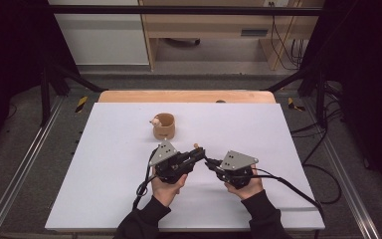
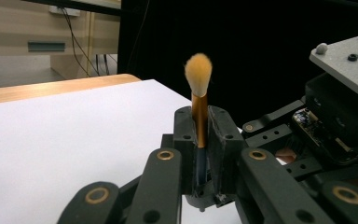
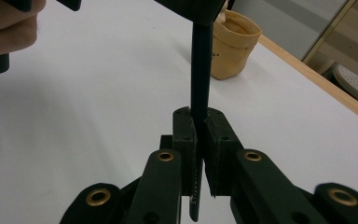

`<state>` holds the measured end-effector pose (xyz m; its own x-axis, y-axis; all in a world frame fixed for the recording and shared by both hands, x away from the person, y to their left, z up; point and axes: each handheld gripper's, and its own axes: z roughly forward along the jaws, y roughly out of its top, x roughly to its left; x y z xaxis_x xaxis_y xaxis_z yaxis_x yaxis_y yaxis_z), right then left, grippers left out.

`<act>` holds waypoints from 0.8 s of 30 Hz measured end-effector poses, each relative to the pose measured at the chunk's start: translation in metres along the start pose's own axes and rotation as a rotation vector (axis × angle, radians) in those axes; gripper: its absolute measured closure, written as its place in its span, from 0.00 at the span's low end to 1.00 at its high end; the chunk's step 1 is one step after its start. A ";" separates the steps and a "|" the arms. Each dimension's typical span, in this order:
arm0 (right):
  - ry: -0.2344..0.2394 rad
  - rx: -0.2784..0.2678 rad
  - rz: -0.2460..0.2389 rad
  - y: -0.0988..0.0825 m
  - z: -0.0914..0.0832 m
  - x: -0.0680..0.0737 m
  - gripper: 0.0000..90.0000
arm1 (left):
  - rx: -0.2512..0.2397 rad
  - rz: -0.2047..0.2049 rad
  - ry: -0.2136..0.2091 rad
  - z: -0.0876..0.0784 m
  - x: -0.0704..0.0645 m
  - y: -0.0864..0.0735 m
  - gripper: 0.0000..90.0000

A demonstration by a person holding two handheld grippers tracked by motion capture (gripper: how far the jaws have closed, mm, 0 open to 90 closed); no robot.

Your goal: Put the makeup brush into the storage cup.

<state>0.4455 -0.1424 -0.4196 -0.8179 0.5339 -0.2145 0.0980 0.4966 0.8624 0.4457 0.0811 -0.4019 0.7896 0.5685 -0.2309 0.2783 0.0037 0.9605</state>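
A makeup brush (image 2: 198, 70) with an orange-tan bristle head, a gold ferrule and a dark handle (image 3: 200, 70) is held above the white table between both grippers. My left gripper (image 2: 200, 126) is shut on the ferrule, just below the bristles. My right gripper (image 3: 199, 126) is shut on the dark handle's end. In the high view the left gripper (image 1: 198, 153) and the right gripper (image 1: 212, 165) meet nose to nose near the table's middle front, with the brush (image 1: 197, 147) tip poking out beyond them.
A tan, open-topped pouch (image 1: 163, 127) stands behind the grippers, with a small pale item at its rim; it shows too in the right gripper view (image 3: 230, 44). The white sheet (image 1: 104, 164) covers a wooden table (image 1: 179, 96). Cables trail toward the front.
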 end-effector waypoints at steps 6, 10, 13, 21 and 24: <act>0.001 -0.002 0.002 0.000 0.000 0.000 0.93 | 0.003 0.003 -0.008 0.000 -0.002 0.001 0.93; 0.000 -0.005 0.007 0.000 -0.001 0.001 0.93 | 0.003 0.005 -0.010 0.000 -0.002 0.002 0.93; -0.001 -0.006 0.017 0.001 -0.001 0.000 0.87 | 0.003 0.035 0.011 -0.002 -0.002 0.004 0.93; -0.038 0.011 0.035 0.001 -0.007 0.000 0.64 | 0.014 0.048 0.038 -0.011 0.008 0.011 0.93; -0.058 0.022 0.071 0.000 -0.011 -0.002 0.48 | 0.027 0.063 0.059 -0.019 0.014 0.015 0.93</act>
<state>0.4411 -0.1516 -0.4141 -0.7742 0.6070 -0.1796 0.1677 0.4703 0.8664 0.4511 0.1047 -0.3882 0.7727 0.6144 -0.1594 0.2443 -0.0560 0.9681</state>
